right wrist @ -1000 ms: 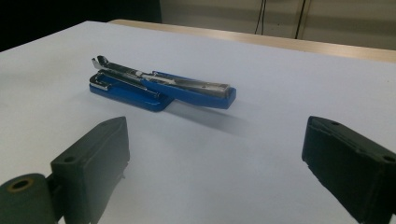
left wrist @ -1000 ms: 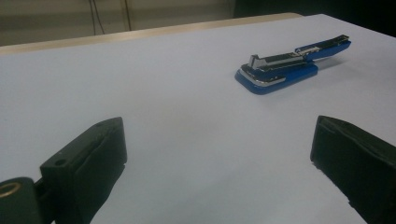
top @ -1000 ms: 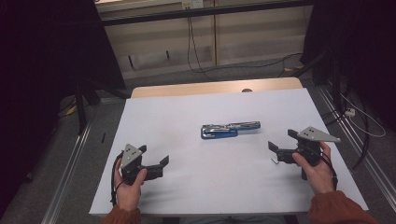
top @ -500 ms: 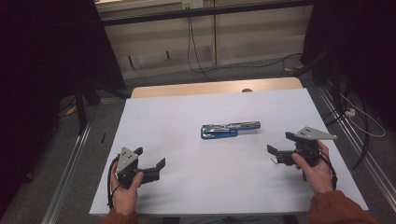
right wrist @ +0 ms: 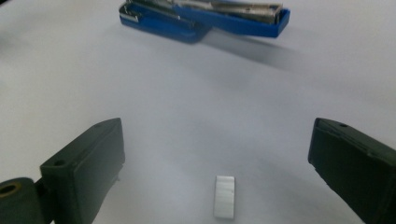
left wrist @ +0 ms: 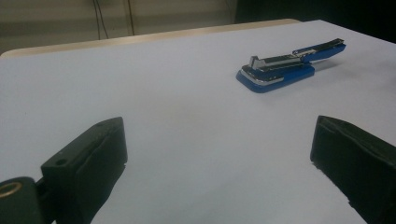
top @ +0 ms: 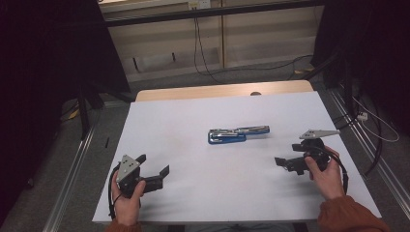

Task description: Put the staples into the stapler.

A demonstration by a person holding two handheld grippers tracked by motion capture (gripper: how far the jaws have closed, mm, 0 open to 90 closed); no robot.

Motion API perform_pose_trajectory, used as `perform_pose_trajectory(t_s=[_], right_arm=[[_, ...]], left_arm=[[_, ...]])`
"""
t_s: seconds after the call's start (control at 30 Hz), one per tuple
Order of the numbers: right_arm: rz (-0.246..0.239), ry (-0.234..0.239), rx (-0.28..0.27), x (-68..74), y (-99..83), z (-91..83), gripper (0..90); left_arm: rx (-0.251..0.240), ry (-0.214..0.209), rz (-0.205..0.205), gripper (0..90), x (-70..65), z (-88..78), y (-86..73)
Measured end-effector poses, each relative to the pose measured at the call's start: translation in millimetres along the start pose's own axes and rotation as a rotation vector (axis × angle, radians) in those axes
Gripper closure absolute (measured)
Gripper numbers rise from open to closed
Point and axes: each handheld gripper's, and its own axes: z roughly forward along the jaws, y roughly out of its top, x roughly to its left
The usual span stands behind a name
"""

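Note:
A blue stapler, swung open flat with its metal magazine showing, lies in the middle of the white table. My left gripper is held near the front left corner. It is open, with bare table between its jaws, and the stapler lies ahead to its right. My right gripper sits at the front right, pointing toward the stapler. Its jaws have just been opening and stand wide apart. A small strip of staples lies on the table between them, untouched.
A wooden strip borders the table's far edge. Metal rails run along the floor on both sides. Cables trail on the floor at the right and behind the table.
My left gripper has drifted slightly toward the near left corner. The right gripper and the stapler have stayed where they were.

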Motion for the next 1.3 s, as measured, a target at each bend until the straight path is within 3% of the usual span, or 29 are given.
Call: perform_pose_trajectory(t_s=[0.1, 0.27, 0.3, 0.4, 0.53, 0.57, 0.63, 0.73, 0.83, 1.07, 1.3], right_arm=[[-0.021, 0.005, 0.052, -0.7, 3.7, 2.7, 3.6], [-0.032, 0.006, 0.068, -0.6, 5.0, 3.2, 7.3], [-0.066, -0.016, 0.08, 1.0, 5.2, 2.6, 7.3], [-0.092, -0.015, 0.095, 2.1, 5.7, 1.7, 5.8], [-0.118, -0.038, 0.157, 3.1, 5.4, 2.5, 13.9], [-0.142, -0.048, 0.168, 2.9, 4.7, 2.1, 23.8], [-0.159, -0.056, 0.191, 2.4, 4.8, 2.1, 25.9], [-0.15, -0.064, 0.205, 0.6, 4.2, 3.1, 30.7], [-0.123, -0.065, 0.237, -3.2, 2.6, 5.1, 43.4], [-0.126, -0.065, 0.258, -3.4, 2.7, 6.4, 50.3], [-0.124, -0.03, 0.279, -2.1, 2.5, 8.4, 68.1]], left_arm=[[0.005, -0.006, -0.009, 4.0, 0.0, 2.2, 0.1], [0.008, -0.01, -0.003, 4.0, -0.4, 2.7, 0.5], [0.01, -0.008, 0.002, 4.0, -0.5, 2.7, 0.5], [0.0, -0.014, -0.001, 4.4, -0.4, 2.0, 0.9], [0.002, -0.013, -0.004, 4.4, -0.2, 2.3, 0.8], [0.004, -0.013, -0.001, 4.4, -0.5, 2.7, 0.9], [0.005, -0.015, 0.0, 4.4, -0.6, 3.1, 0.9], [0.009, -0.019, 0.0, 4.4, -0.7, 4.1, 0.7], [0.019, -0.028, 0.0, 4.5, -0.2, 6.1, 0.3], [0.019, -0.026, -0.001, 4.5, -0.3, 6.9, 0.1], [0.029, -0.032, 0.008, 4.5, -0.9, 8.0, 0.1]])
